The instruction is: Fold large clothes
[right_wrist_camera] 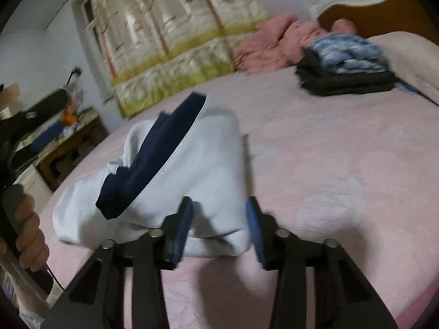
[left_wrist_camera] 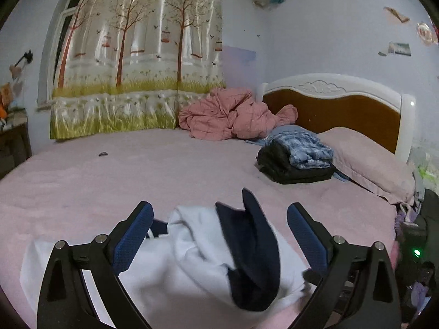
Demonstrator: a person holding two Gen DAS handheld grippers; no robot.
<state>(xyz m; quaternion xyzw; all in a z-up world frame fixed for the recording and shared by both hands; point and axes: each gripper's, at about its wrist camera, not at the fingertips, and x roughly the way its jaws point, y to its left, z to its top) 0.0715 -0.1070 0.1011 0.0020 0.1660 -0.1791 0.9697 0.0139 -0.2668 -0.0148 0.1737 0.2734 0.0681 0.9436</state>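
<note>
Fabric of the white-and-navy garment (left_wrist_camera: 197,260) lies bunched on the bed (left_wrist_camera: 137,170) between and below the wide-spread, released fingers of my left hand-held gripper (left_wrist_camera: 219,235), touching neither pad. From the right view, my right hand-held gripper (right_wrist_camera: 218,227) stands half open just behind the garment's near corner, gripping nothing. I judge I'm mid-fold; next I must pinch that corner and flatten the bundle.

Motion blur smears the white-and-navy garment (right_wrist_camera: 192,170); its near edge hides behind the right gripper (right_wrist_camera: 219,227). The person's hand (right_wrist_camera: 30,233) is cropped at the frame's left edge.
</note>
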